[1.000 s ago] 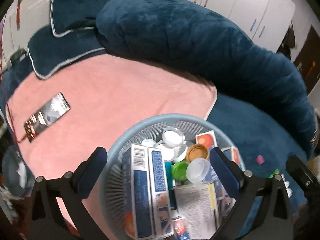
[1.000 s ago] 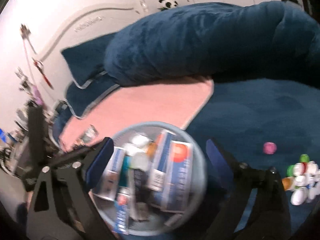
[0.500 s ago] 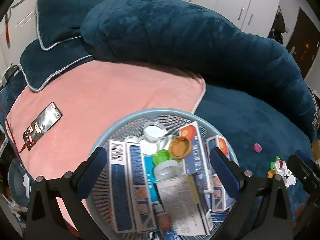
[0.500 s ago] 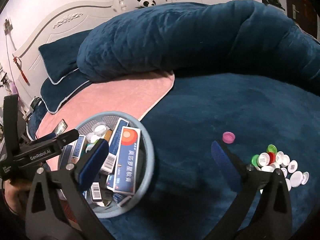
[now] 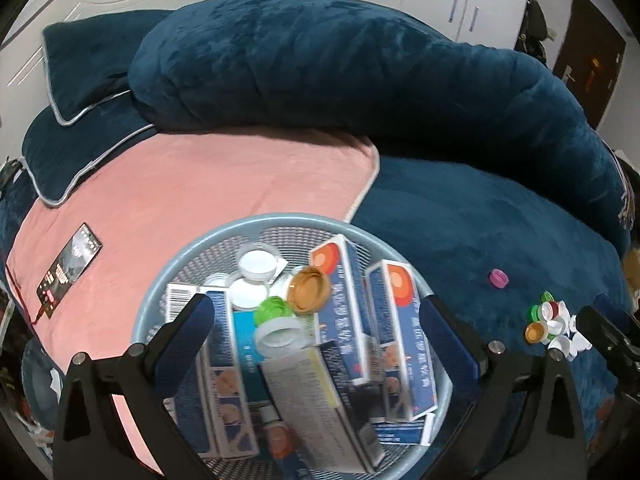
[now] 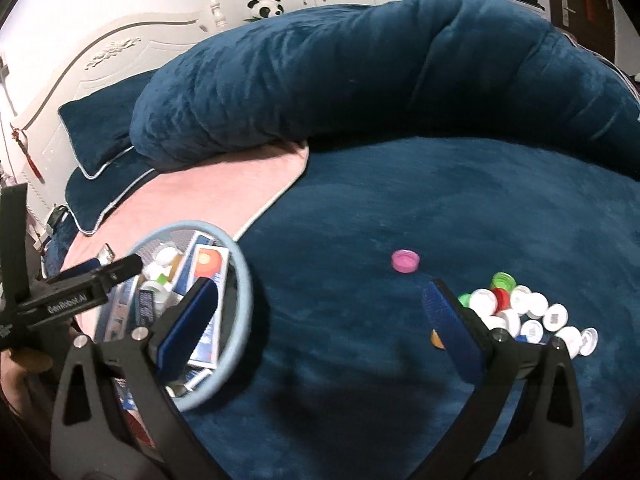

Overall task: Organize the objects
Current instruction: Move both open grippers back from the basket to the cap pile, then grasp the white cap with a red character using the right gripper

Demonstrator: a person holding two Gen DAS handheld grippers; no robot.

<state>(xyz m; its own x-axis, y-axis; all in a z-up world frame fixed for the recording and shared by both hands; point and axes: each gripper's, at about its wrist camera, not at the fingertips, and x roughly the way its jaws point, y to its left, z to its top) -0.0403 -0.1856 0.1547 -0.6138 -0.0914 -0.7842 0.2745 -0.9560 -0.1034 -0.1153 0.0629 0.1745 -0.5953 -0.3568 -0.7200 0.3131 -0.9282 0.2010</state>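
Phone (image 5: 69,271) — left view only; caps (image 6: 528,312) clearer right.

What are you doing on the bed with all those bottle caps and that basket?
Someone is tidying up with two tongs. The round blue basket already holds medicine boxes and some caps. The left tongs hang open over it. The right tongs are open and empty too, near the pile of caps and one pink cap on the blue blanket.

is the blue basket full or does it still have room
Nearly full. The blue basket holds medicine boxes side by side with bottle caps on top; only some mesh near the far rim is bare.
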